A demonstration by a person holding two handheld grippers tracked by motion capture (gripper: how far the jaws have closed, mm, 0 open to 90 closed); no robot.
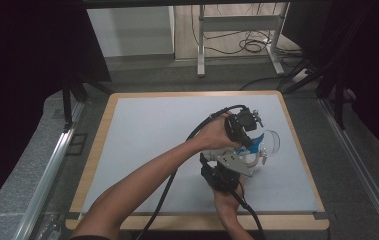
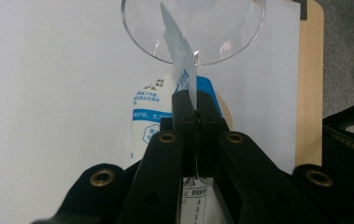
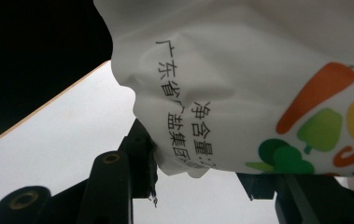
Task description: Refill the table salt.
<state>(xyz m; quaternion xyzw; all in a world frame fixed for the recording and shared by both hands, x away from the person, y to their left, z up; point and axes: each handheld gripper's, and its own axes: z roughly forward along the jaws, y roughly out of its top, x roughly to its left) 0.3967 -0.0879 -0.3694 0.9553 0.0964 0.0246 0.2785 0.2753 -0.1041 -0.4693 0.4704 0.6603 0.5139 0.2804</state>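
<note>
On the counter (image 1: 142, 120), a pale sheet over a wood-edged board, both hands meet right of centre in the high view. The person's left forearm crosses from the lower left, and the left gripper (image 1: 249, 137) sits at the far end of the pair, its cable looping back over the wrist. In the left gripper view its fingers (image 2: 184, 109) are clenched on the thin upper edge of a white and blue salt bag (image 2: 179, 79); the bag's edge rises from between them and leans into the mouth of a clear plastic bowl (image 2: 240, 32) just beyond. The bag's printed blue panel hangs below the fingers, in front of the counter.

Right of that, in the high view, the bowl (image 1: 276, 142) lies tipped on its side on the sheet, touching the bag's blue corner (image 1: 257, 139). Nearer the person, the right gripper (image 1: 237, 165), with its grey three-cornered plate, comes up from the bottom edge. In the right gripper view its fingers (image 3: 142, 158) stand either side of the bag's lower bulge (image 3: 240, 84), printed with black characters and coloured vegetables; the left finger touches the wrinkled plastic, but I cannot tell whether both press on it.
</note>
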